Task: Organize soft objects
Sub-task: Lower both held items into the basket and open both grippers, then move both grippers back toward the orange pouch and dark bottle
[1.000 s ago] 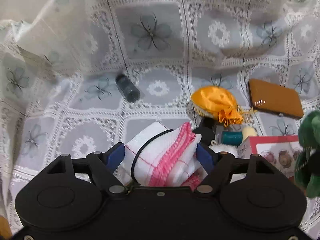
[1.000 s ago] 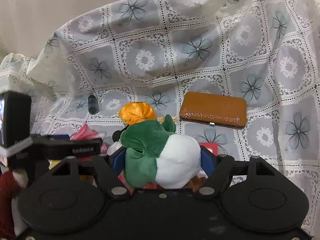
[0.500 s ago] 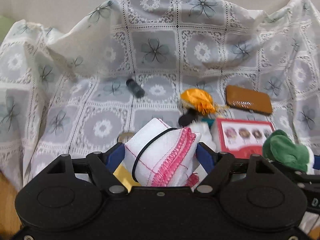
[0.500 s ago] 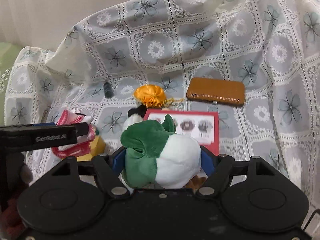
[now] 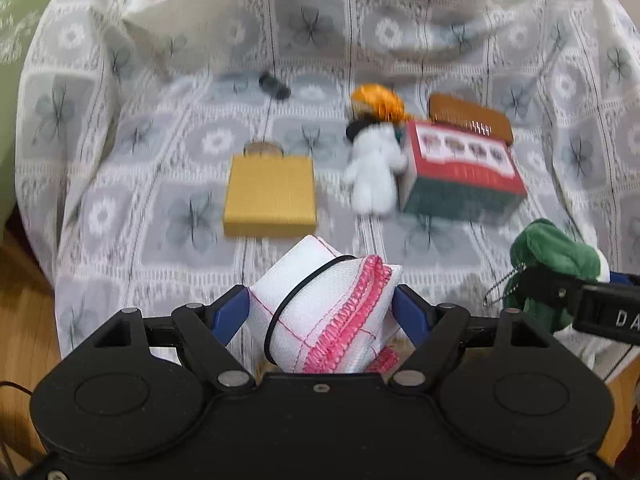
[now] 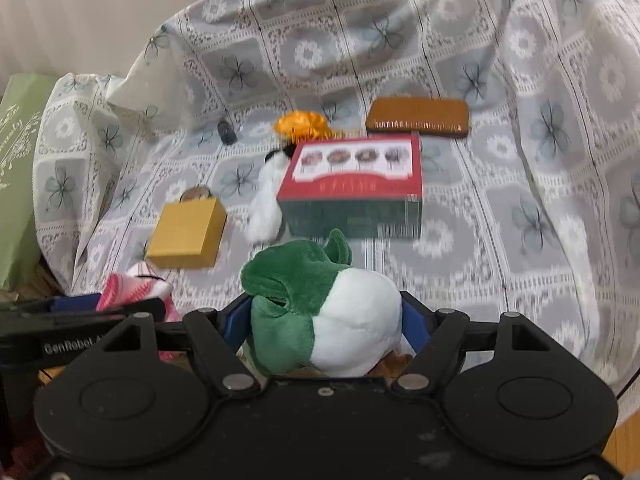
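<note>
Lace-patterned grey and white cloth point(image 5: 120, 200) draped over the counter and up behind it; wooden floor at the lower left of the left wrist view.

Left tongs point(image 5: 320, 308) closed on a folded white cloth with pink stitched edging and a black elastic band point(image 5: 324, 316), blue pads pressed to both flanks, pink edge running roughly forward along the fingers. Right tongs point(image 6: 324, 320) closed on a green and white plush toy point(image 6: 320, 312), green half to the left, white half to the right. Both loads carried side by side (left one just to the left of the right one), near the front edge of the cloth-covered counter.

Ahead, well apart from both tongs: small white plush figure with a dark cap point(image 5: 374, 172), lying lengthwise away from the cameras, touching the left side of a red and green printed box point(image 5: 460, 176). Beyond it an orange satin pouch point(image 5: 378, 102). Likely the soft things left to gather; white figure somewhat nearer the left tongs.

Also a flat mustard-yellow box point(image 5: 270, 196), a brown leather case point(image 6: 418, 116), a small dark cylinder point(image 5: 274, 86).

Destination for the held things not in view. Blur over most of the counter; round object behind the yellow box mostly hidden; underside of both loads cut off by the tong bodies.
</note>
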